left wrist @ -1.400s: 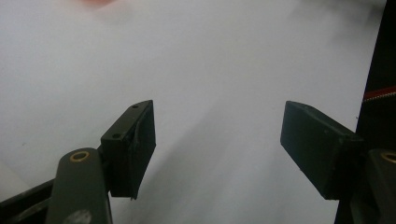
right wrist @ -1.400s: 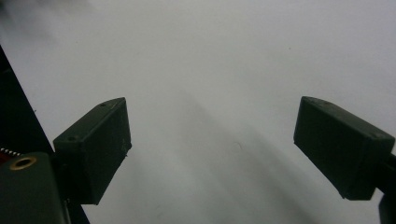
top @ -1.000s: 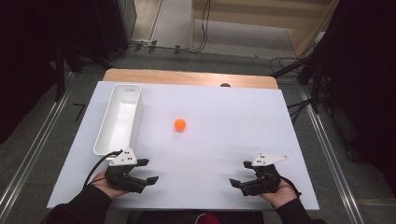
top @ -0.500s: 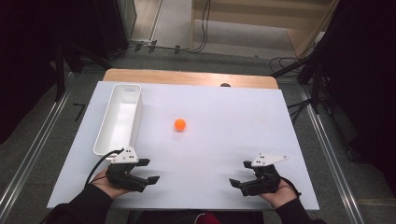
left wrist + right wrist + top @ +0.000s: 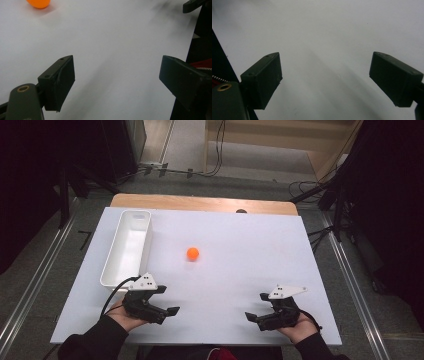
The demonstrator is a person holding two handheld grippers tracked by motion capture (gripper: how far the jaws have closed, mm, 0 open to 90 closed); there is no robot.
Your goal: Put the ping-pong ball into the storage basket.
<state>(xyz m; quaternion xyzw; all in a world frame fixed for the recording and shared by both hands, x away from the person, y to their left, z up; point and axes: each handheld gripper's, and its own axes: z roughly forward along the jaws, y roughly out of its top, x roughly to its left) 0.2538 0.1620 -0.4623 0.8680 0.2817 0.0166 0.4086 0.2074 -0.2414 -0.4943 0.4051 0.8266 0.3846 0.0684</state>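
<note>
Orange small round ball (image 5: pixel 192 253) mid-frame, untouched; left gripper (image 5: pixel 169 310) lower left, jaws just widened, empty; right gripper (image 5: pixel 251 317) released. Reach stage: next, probably close on ball, toward white oblong plastic tray (image 5: pixel 145 241).

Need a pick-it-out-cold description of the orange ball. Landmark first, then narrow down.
Start from the white table seen in the high view. A long white tray lies along its left side; to the right of that tray, apart from it and on bare surface, sits the orange ball. It is the one small, round, brightly coloured thing there, well ahead of the black left gripper.
</note>
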